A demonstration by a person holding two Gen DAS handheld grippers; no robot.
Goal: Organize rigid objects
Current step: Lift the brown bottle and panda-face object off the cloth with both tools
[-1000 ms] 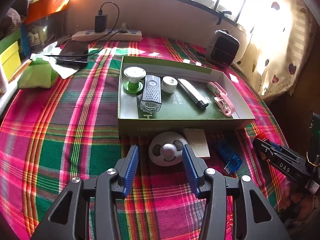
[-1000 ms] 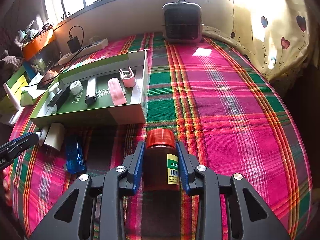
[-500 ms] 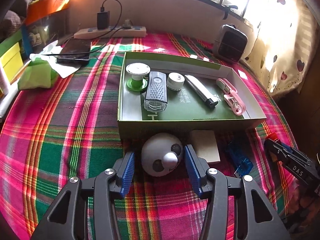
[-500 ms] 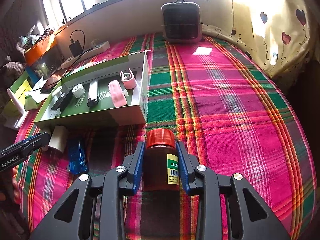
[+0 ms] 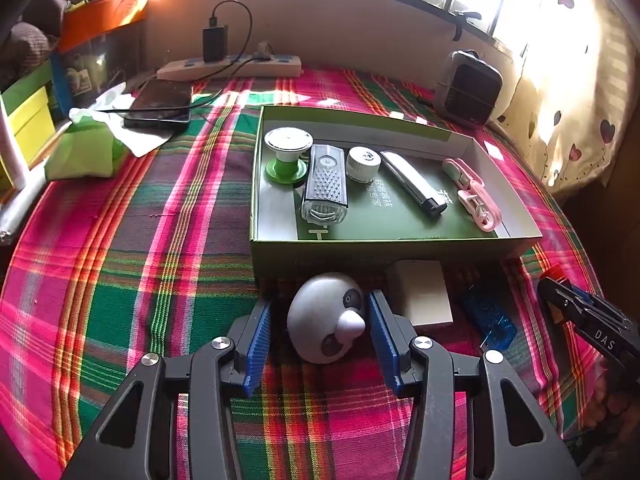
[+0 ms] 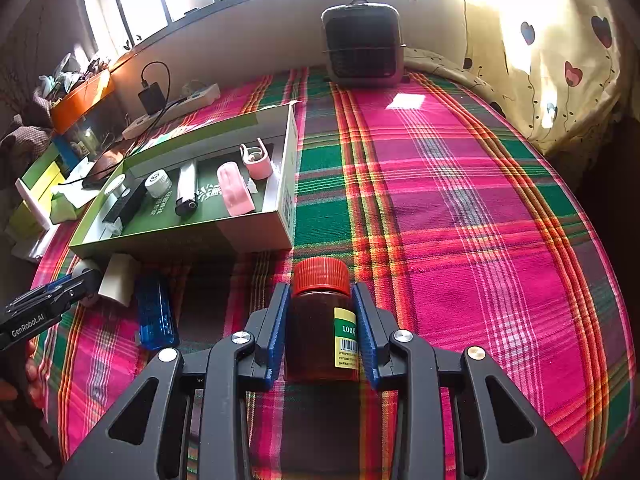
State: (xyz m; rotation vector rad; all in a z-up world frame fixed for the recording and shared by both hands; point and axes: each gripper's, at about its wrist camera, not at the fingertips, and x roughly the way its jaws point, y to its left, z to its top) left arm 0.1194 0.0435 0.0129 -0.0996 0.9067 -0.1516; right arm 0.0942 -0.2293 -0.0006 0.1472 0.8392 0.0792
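Observation:
A white round toy with a panda-like face (image 5: 320, 320) lies on the plaid cloth in front of the green box (image 5: 360, 252). My left gripper (image 5: 319, 306) straddles it with jaws closing; the right pad touches the toy, the left pad stands a little off it. My right gripper (image 6: 320, 291) is shut on a brown bottle with a red cap (image 6: 320, 320), held upright above the cloth. Inside the box lie a green-and-white spool (image 5: 288, 152), a clear light (image 5: 325, 184), a white cap (image 5: 363, 164), a silver lighter (image 5: 412, 188) and a pink clip (image 5: 472, 196).
A white square block (image 5: 424, 296) and a blue clear case (image 5: 490, 320) lie right of the toy, before the box. A small fan heater (image 5: 468, 88), a power strip (image 5: 228, 68), a phone (image 5: 158, 106) and a green tissue pack (image 5: 80, 152) sit farther back.
The left gripper has come in around the toy, which now sits deeper between the jaws and has turned on its side. The right gripper and bottle have not moved.

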